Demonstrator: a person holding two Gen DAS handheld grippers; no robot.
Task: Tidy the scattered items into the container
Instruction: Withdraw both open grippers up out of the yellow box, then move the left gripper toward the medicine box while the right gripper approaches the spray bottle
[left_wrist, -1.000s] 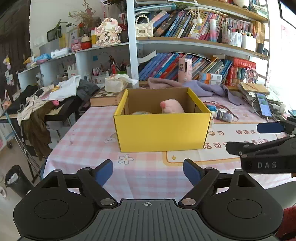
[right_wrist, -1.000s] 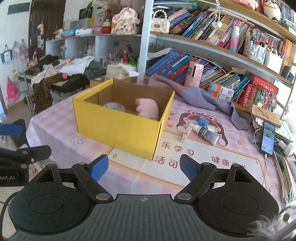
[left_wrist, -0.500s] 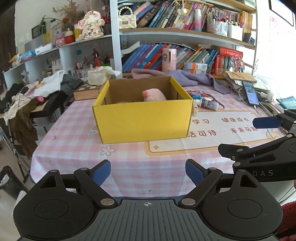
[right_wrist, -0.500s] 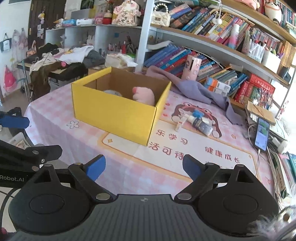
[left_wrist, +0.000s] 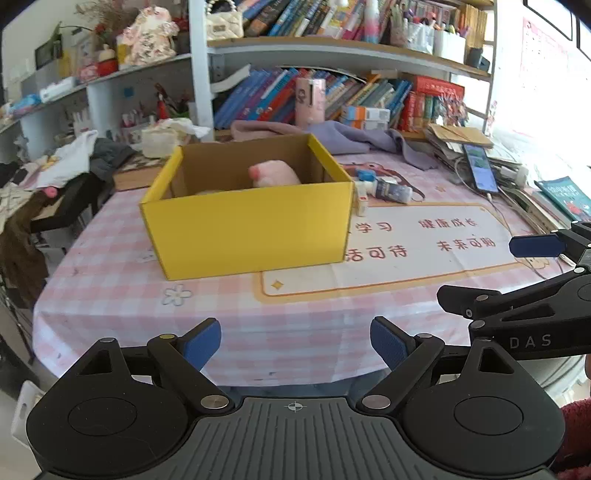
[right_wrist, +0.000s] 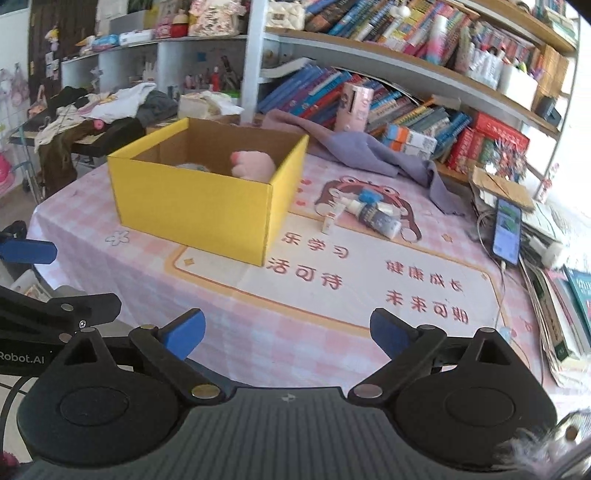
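- The left gripper is held wide apart and empty at the near edge of the surface; the right gripper is likewise spread, nothing between its pads.
- The yellow box is set further in on the checked cloth — a pink plush toy is seen inside it, against the right wall.
- Just right of the box, small bottles and tubes are left lying on the mat.
- A purple cloth is draped beyond, before the bookshelf.
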